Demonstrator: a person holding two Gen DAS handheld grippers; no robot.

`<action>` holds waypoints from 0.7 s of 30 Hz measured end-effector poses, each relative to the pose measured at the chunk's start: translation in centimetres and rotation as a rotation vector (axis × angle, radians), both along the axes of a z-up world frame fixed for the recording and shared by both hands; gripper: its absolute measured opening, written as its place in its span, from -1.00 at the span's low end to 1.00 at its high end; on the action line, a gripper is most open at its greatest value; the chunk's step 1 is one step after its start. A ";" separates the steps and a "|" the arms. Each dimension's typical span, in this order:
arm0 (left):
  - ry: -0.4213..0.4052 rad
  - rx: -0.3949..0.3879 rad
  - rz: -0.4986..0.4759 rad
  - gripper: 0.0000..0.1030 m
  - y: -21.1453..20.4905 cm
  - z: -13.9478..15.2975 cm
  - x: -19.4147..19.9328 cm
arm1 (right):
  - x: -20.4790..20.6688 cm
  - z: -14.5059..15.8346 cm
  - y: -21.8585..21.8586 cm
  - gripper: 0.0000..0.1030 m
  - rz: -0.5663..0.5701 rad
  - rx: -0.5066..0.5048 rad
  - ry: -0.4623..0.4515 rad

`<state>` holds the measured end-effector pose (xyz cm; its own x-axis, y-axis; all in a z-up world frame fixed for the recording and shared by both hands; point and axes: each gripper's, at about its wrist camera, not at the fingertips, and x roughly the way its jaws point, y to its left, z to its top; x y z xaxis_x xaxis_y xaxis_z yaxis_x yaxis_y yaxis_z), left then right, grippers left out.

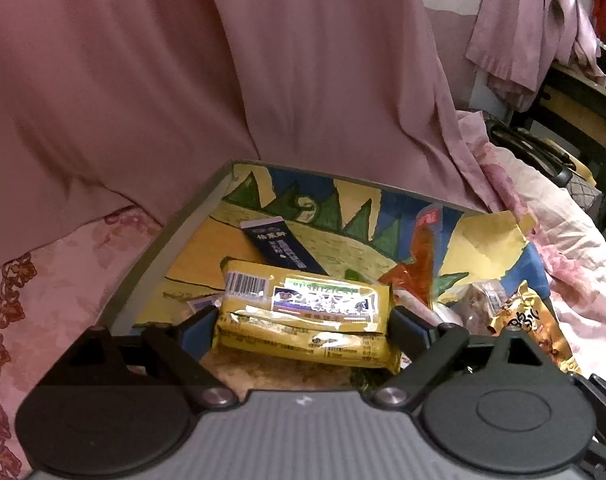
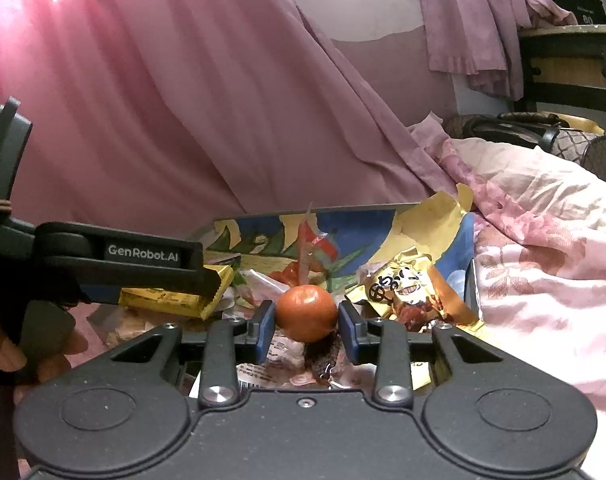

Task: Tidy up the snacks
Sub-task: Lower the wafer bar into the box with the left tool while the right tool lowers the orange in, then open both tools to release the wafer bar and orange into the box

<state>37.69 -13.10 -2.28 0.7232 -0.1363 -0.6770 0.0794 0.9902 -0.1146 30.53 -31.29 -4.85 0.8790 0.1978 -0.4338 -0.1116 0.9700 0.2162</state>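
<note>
In the left wrist view my left gripper (image 1: 303, 322) is shut on a yellow snack packet (image 1: 307, 308) with a barcode, held crosswise over the near edge of a tray (image 1: 191, 216) with a grey rim and a painted floor. The right wrist view shows that gripper (image 2: 207, 280) side-on at the left with the yellow packet (image 2: 171, 300) at its tip. My right gripper (image 2: 307, 320) is shut on a round orange snack ball (image 2: 307, 312), its blue pads touching both sides, above a heap of wrappers.
On the tray lie a dark blue sachet (image 1: 281, 248), a red-orange packet (image 1: 421, 256) and a gold cartoon packet (image 2: 407, 292). The tray rests on pink floral bedding (image 2: 543, 248). A pink curtain (image 1: 263, 80) hangs behind, with a bag (image 2: 543, 136) and dark furniture at the right.
</note>
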 end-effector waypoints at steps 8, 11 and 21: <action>-0.005 0.004 0.000 0.97 0.4 0.2 -0.5 | -0.2 0.1 0.2 0.08 -0.017 -0.009 -0.003; -0.012 0.002 0.004 0.99 0.6 0.6 -0.7 | -0.4 0.2 0.1 0.17 -0.023 -0.003 -0.003; -0.057 0.023 0.024 0.99 1.5 1.8 -2.0 | -1.2 0.9 0.2 0.50 -0.035 -0.009 -0.024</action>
